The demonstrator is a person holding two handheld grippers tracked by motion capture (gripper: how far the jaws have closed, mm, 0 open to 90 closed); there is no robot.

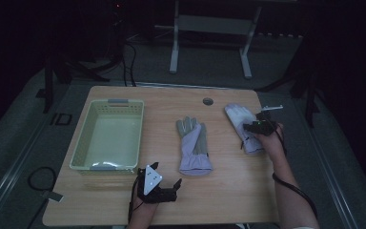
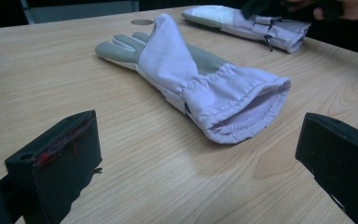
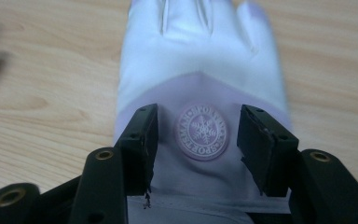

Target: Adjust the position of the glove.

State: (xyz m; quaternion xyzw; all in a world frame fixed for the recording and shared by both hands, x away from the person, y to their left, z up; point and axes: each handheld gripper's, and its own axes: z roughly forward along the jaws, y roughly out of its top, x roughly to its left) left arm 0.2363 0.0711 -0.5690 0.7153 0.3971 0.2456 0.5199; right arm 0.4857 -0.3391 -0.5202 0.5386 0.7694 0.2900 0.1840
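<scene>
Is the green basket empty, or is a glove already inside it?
Empty. In the high view the basket shows only its bare floor, and both gloves lie on the table outside it.

The high view is dim, its surroundings nearly black; only the pale wooden table (image 1: 228, 186) catches soft overhead light, with faint shadows; detail is coarse and grainy. The left gripper view is brighter and fairly sharp; the lilac and grey fabric glove (image 2: 200, 79) casts a soft shadow. The right gripper view is evenly lit; the white and lilac glove with a round snowflake badge (image 3: 200, 70) blurs toward its fingers.
</scene>
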